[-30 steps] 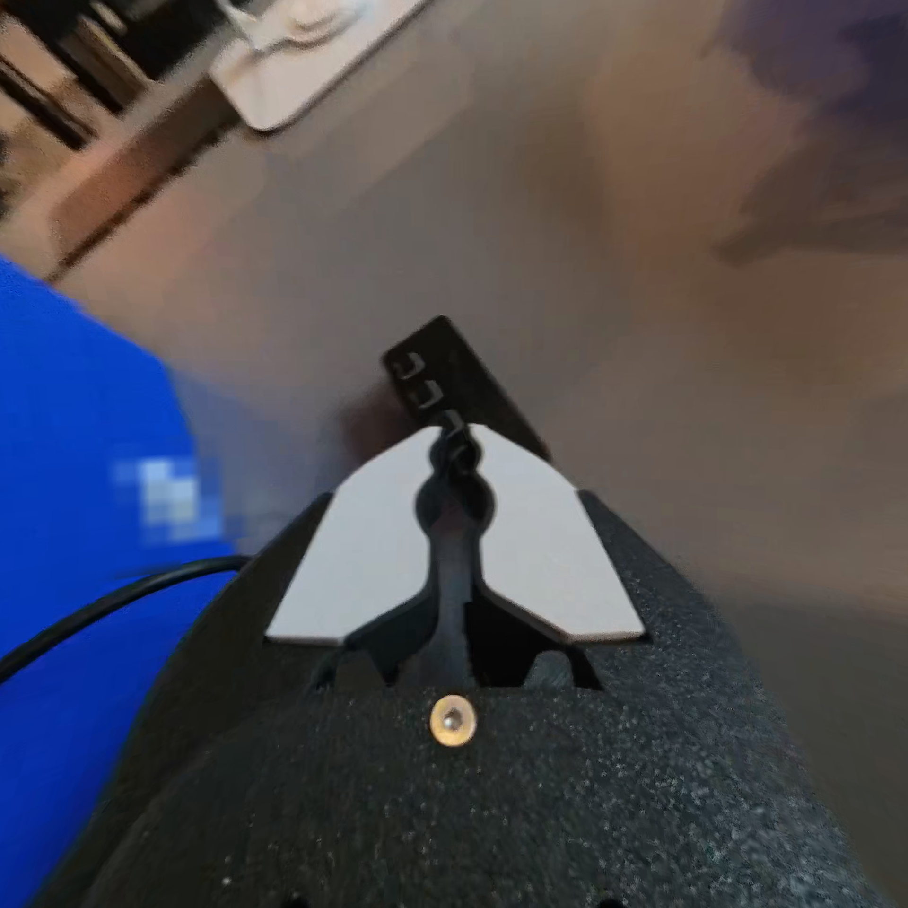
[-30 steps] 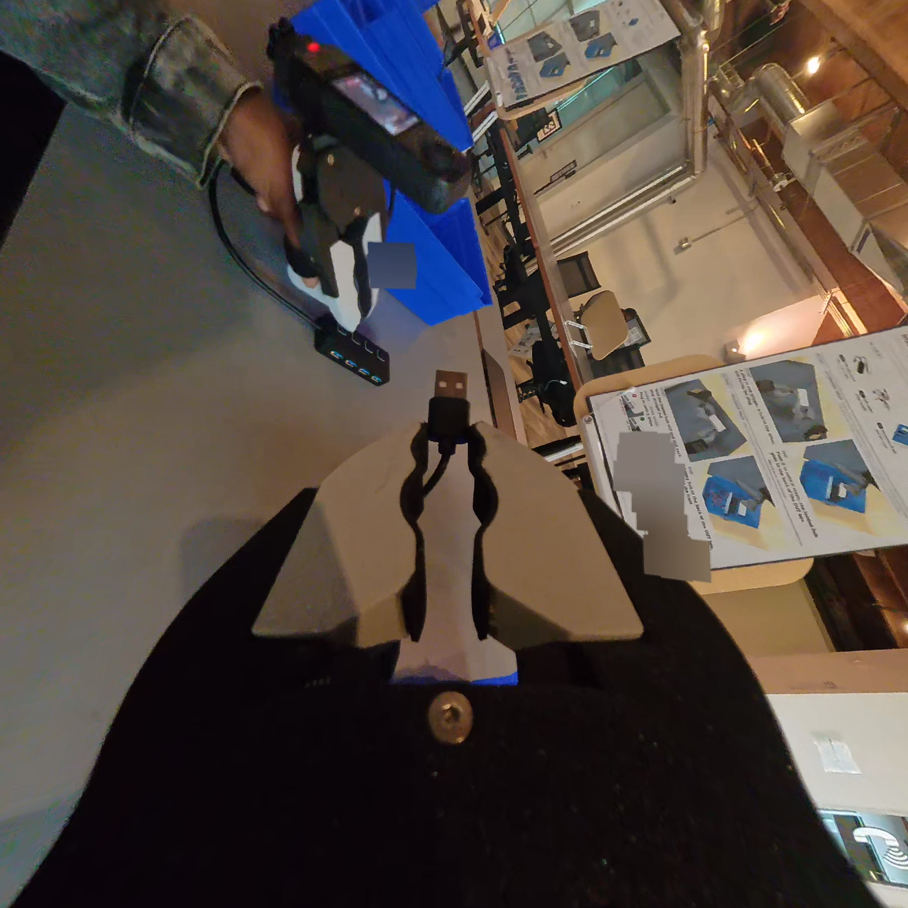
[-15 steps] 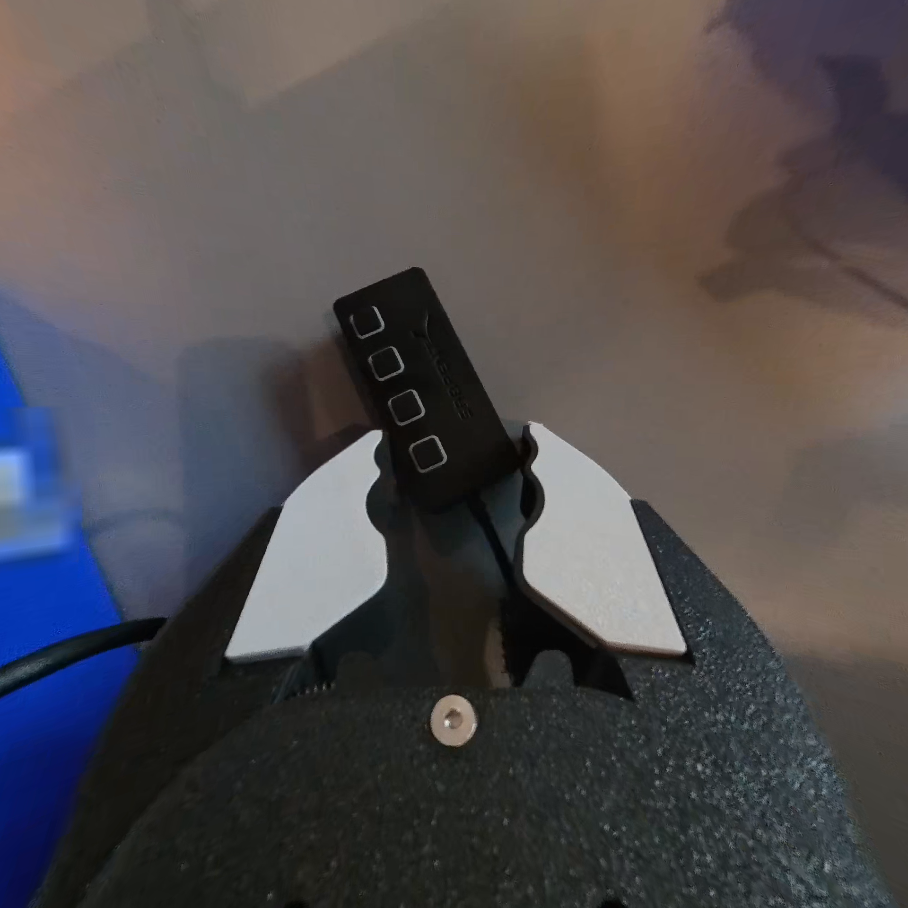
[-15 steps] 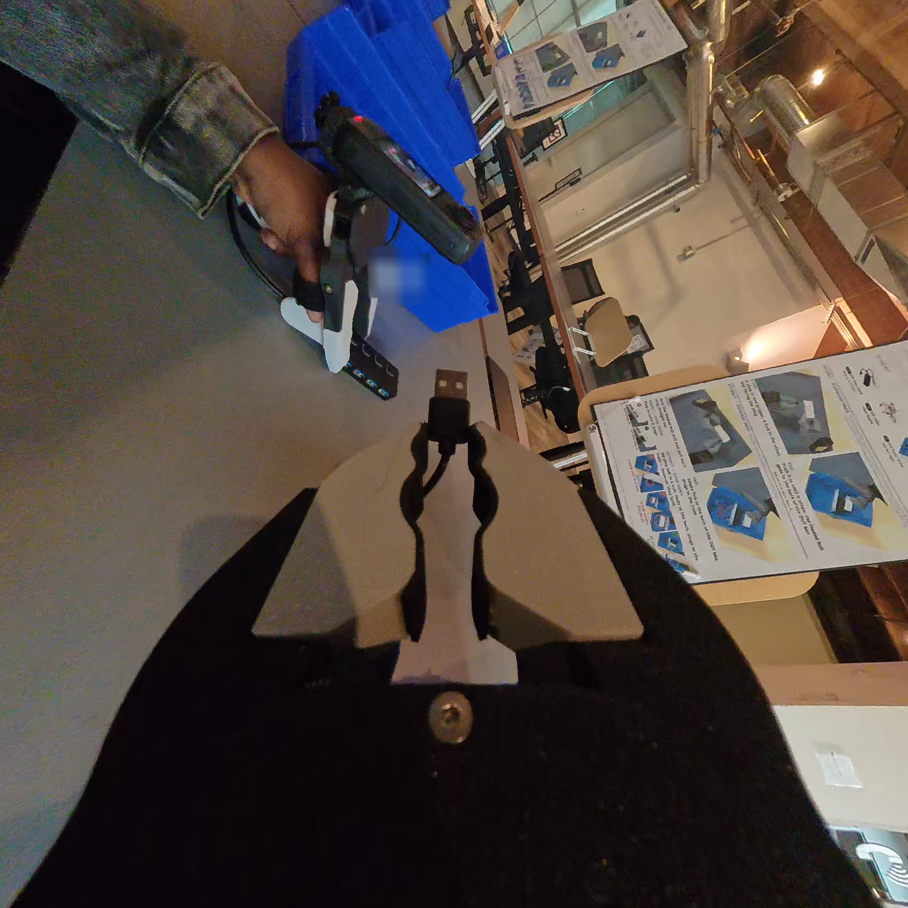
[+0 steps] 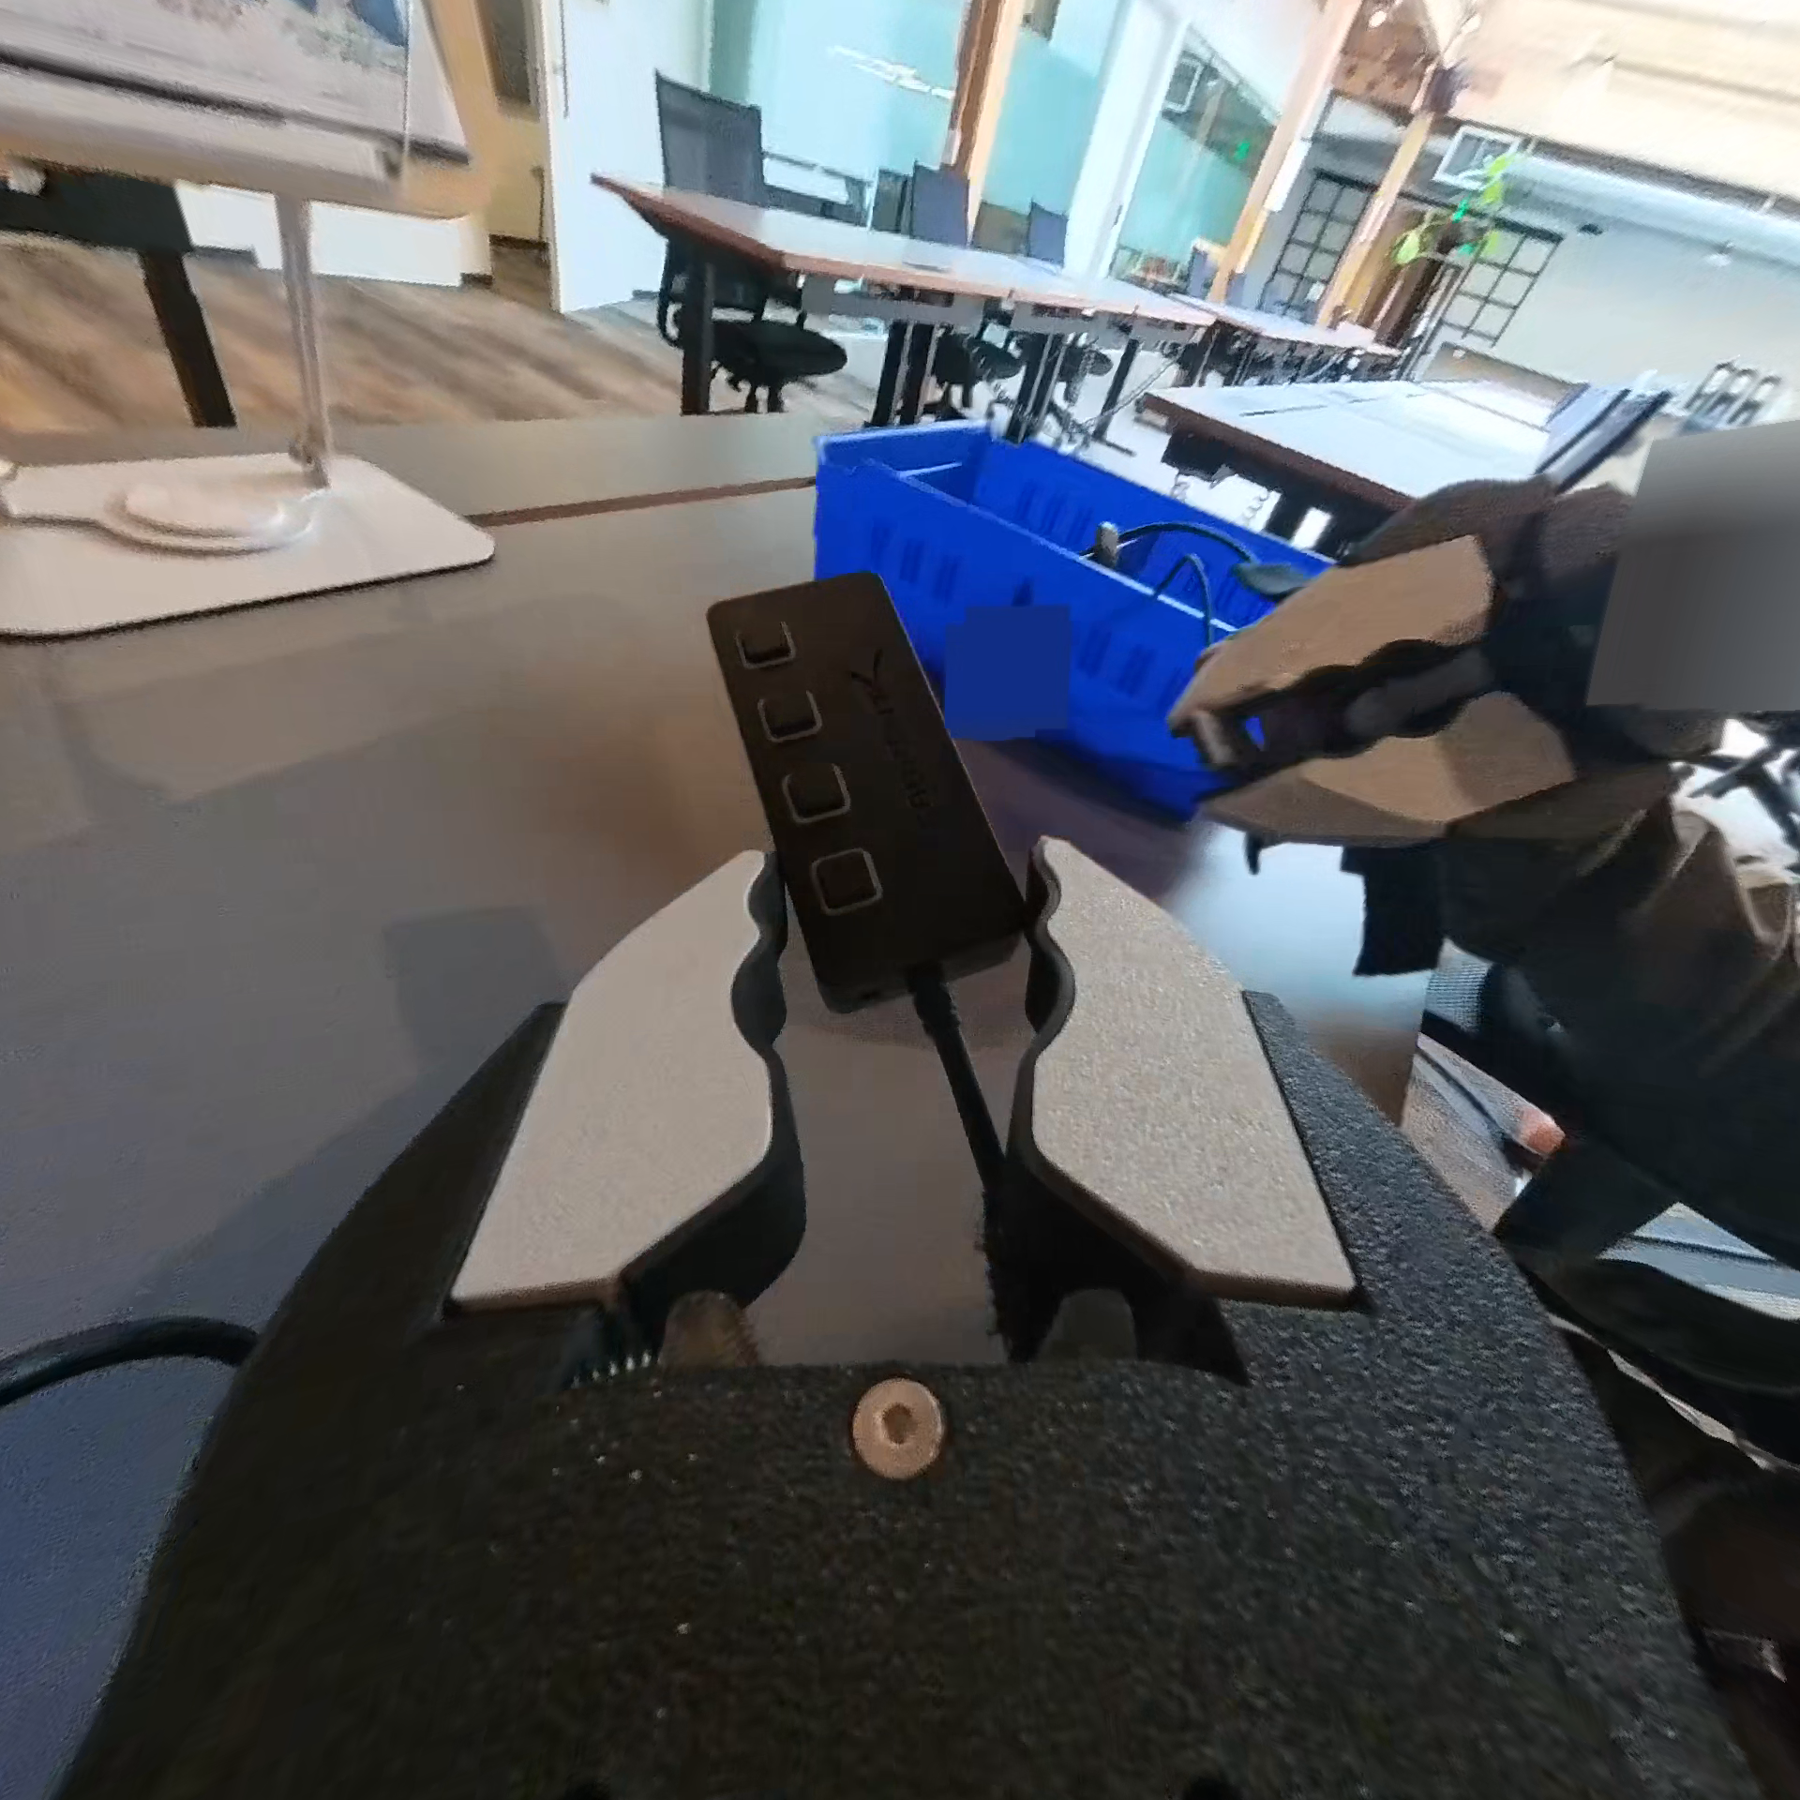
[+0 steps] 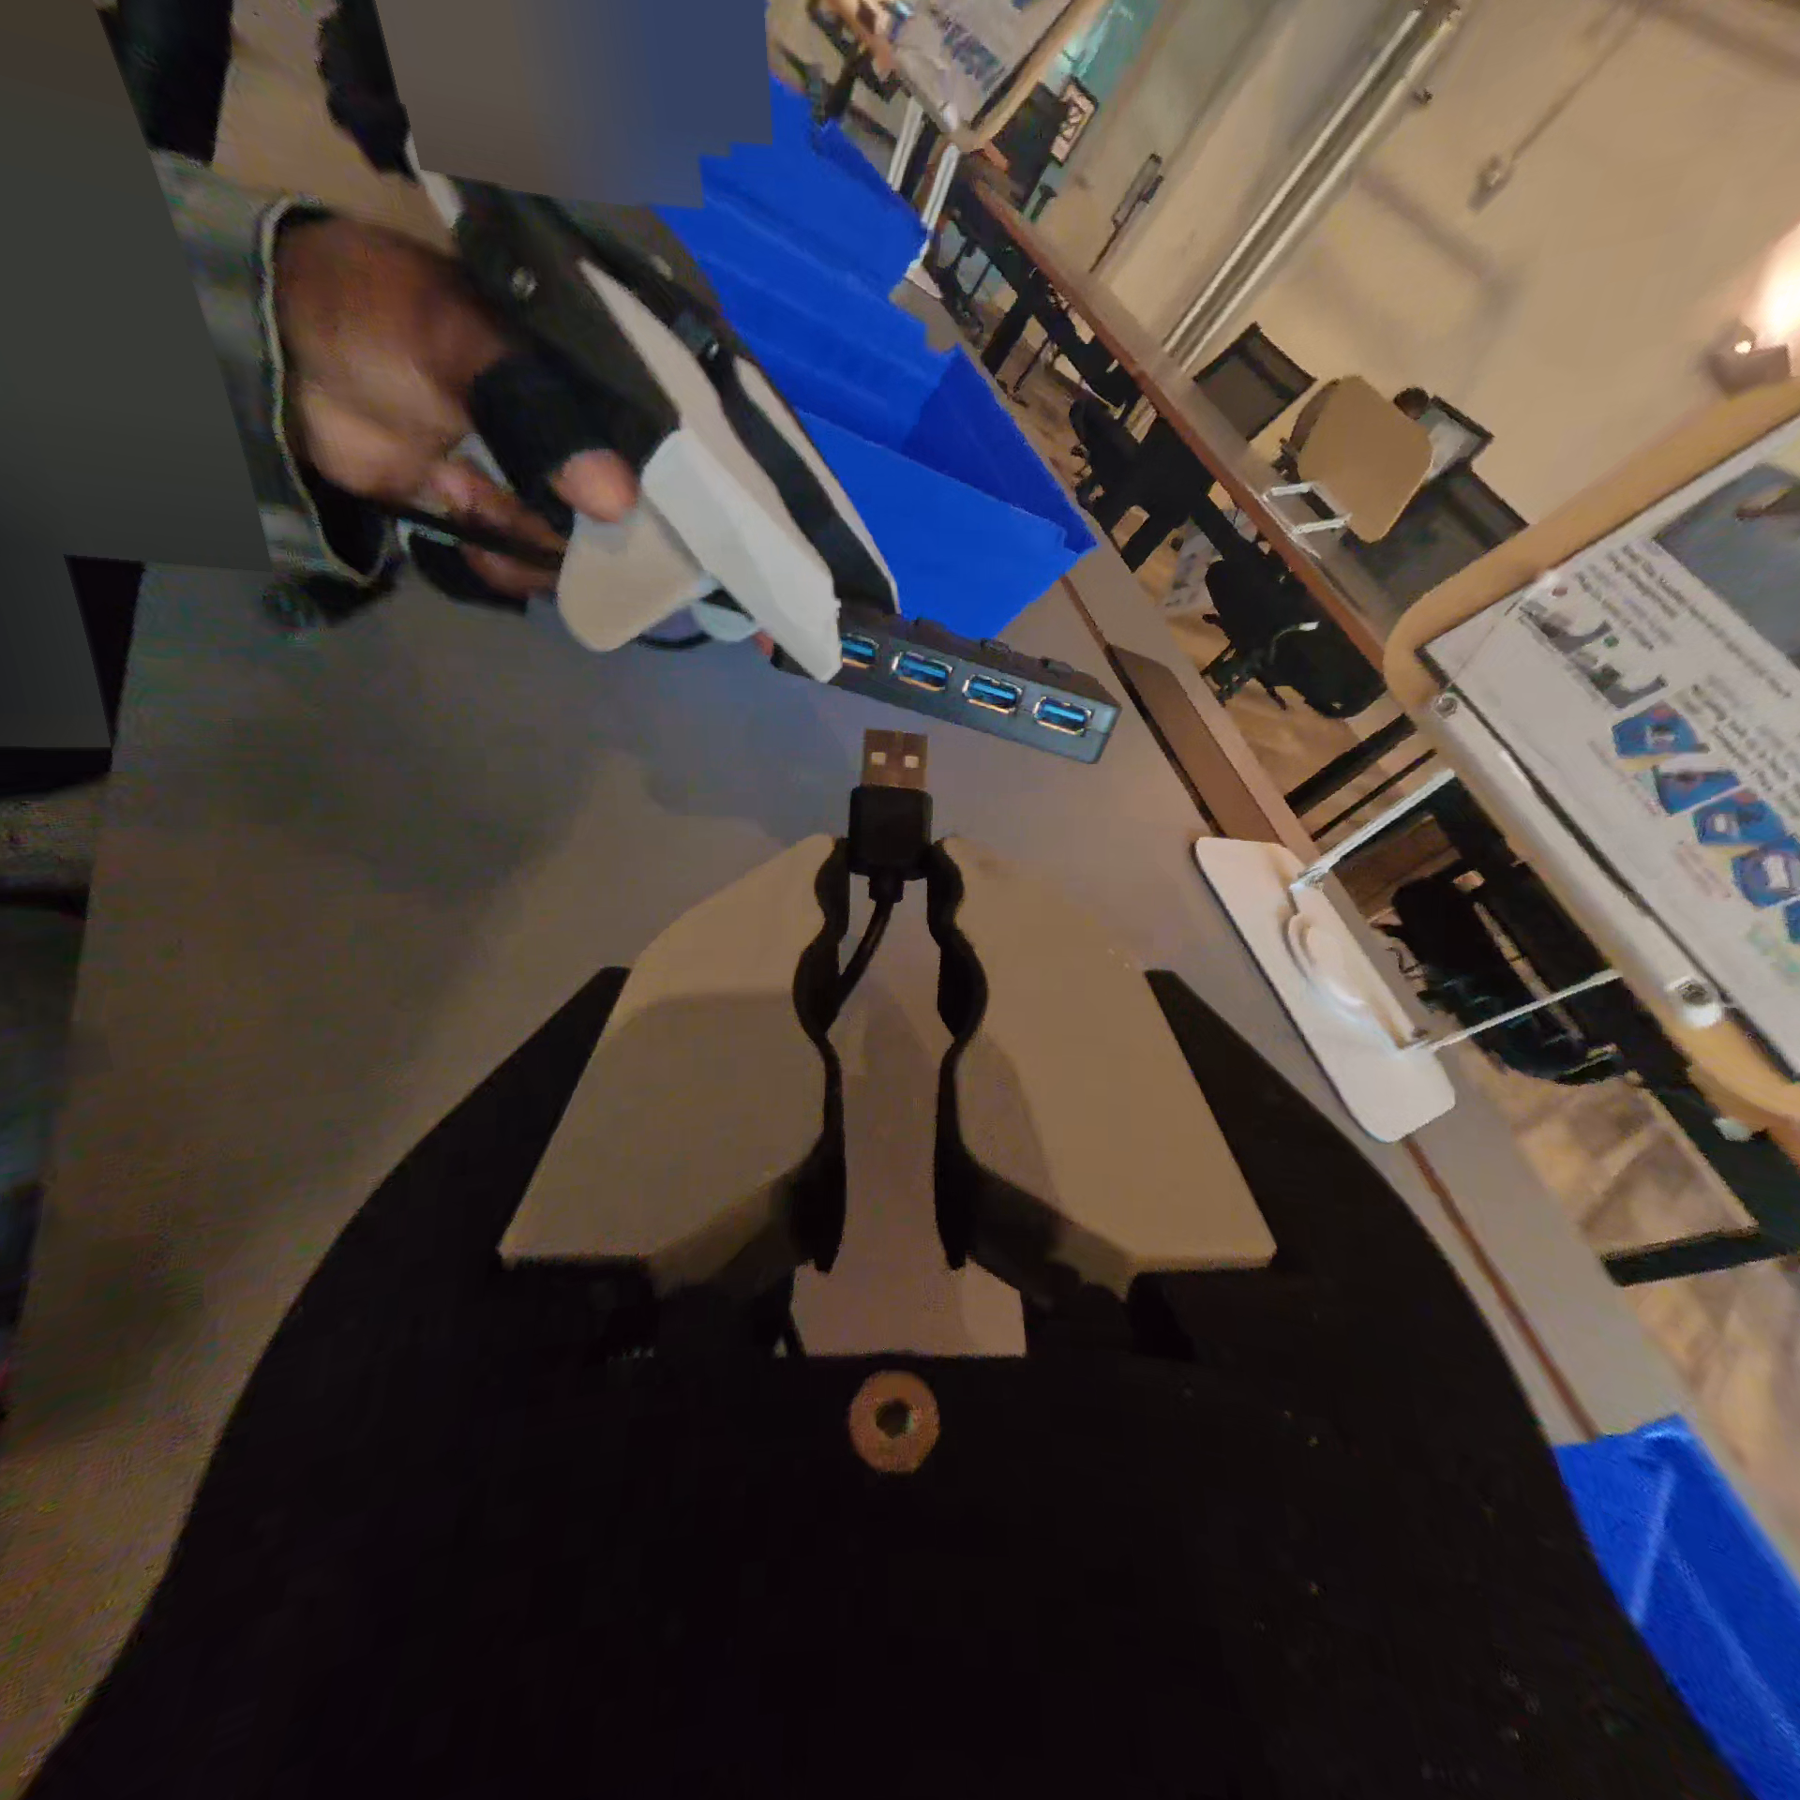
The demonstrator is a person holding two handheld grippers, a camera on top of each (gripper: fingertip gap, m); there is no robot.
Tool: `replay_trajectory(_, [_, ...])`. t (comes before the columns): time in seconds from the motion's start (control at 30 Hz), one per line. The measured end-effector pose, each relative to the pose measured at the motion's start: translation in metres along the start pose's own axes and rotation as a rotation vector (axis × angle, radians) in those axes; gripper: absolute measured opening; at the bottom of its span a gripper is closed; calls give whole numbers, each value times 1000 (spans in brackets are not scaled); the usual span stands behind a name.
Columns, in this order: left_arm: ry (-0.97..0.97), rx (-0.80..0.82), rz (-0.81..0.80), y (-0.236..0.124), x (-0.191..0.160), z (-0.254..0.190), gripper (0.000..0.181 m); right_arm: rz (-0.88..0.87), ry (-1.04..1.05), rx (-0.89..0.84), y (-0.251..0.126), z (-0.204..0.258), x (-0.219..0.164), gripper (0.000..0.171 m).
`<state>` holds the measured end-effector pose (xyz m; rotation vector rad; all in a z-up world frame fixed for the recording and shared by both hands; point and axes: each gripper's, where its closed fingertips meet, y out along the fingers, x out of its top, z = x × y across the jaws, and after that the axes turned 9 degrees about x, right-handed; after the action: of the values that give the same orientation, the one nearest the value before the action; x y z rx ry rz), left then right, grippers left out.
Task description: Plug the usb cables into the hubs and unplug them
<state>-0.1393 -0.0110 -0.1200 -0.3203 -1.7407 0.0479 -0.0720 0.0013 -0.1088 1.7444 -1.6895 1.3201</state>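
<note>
A black USB hub [image 5: 857, 779] with a row of square buttons sits between the fingers of my left gripper [image 5: 901, 877]. Both pads press on the sides of its cable end, and it is held above the dark table [image 5: 292, 828]. In the right wrist view the hub [image 6: 984, 696] shows a row of blue ports facing my right gripper [image 6: 888, 847]. That gripper is shut on the black USB plug [image 6: 891, 789], whose metal tip points at the ports a short way off. The right gripper [image 5: 1218, 740] also shows at the right of the left wrist view.
A blue bin [image 5: 974, 545] holding cables stands behind the hub. A white stand base [image 6: 1315, 984] carries a picture board [image 6: 1656, 682] at the table's edge. A person's hand [image 6: 390, 390] holds the left gripper. Office tables and chairs stand beyond.
My left gripper went from nearly shut to wide around the hub's cable end, then closed on it and raised it. My right gripper brought the plug close to the hub's ports.
</note>
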Motion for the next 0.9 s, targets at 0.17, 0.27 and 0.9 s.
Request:
replay_trajectory(0.17, [55, -7, -42, 3, 4, -18, 47, -24, 121, -14, -1, -5, 3, 14])
replay_trajectory(0.27, [169, 101, 66, 12, -18, -9, 47, 52, 110, -30, -3, -9, -9, 14])
replay_trajectory(0.9, [12, 83, -230, -37, 43, 12, 46, -88, 407, 53, -12, -21, -18, 14])
